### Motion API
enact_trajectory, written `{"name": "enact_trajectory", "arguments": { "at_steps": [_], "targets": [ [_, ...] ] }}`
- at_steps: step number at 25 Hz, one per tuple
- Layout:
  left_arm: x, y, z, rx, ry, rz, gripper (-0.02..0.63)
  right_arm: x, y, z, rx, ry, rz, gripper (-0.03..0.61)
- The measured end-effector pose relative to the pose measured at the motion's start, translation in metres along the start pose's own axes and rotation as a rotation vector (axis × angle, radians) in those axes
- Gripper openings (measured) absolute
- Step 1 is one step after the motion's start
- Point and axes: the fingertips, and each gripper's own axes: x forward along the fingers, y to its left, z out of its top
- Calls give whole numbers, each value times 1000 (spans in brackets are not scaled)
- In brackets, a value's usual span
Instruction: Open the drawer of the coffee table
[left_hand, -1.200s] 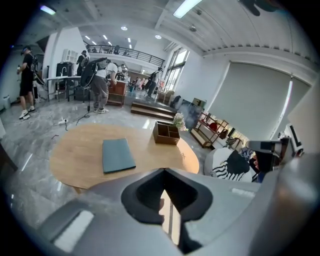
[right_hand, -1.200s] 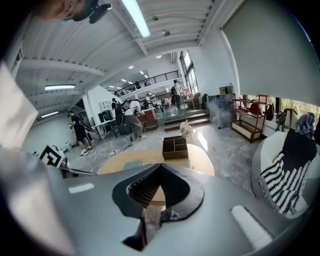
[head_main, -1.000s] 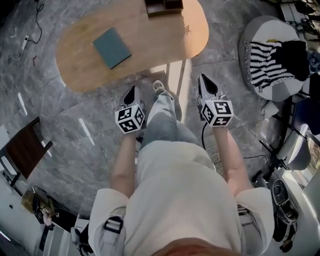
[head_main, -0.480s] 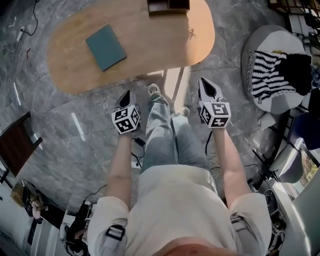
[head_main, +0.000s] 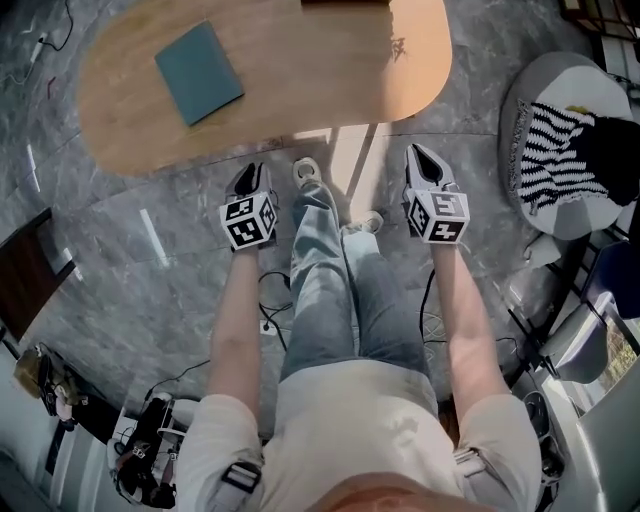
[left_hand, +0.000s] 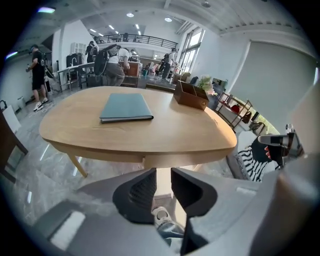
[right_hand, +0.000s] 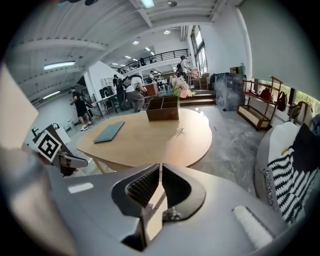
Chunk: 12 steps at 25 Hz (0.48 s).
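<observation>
Head view: left gripper (head_main: 252, 178) low beside my leg (head_main: 320, 260), aimed at the coffee table (head_main: 300, 100). Its jaws have just been opening: narrow gap, nothing between, presumably readying for a handle. Drawer: judged to sit in the near rim (left_hand: 175, 159), just ahead of the jaws; no handle discernible. Right gripper (head_main: 422, 160) alongside, clenched on nothing, likely idle.

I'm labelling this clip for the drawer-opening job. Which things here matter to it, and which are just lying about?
For the job: coffee table; left gripper, jaws just been opening, nothing between; right gripper, shut.
Lying about: teal book, wooden box, striped cloth, grey pouf.
</observation>
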Motion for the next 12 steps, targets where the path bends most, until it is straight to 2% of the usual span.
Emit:
{"name": "enact_trajectory", "arguments": {
  "at_steps": [9, 12],
  "targets": [
    [51, 12, -9, 43, 19, -29, 186, 46, -21, -37, -86, 98, 30, 81],
    [66, 17, -10, 64, 6, -19, 252, 62, -31, -49, -97, 133, 21, 104]
  ]
}}
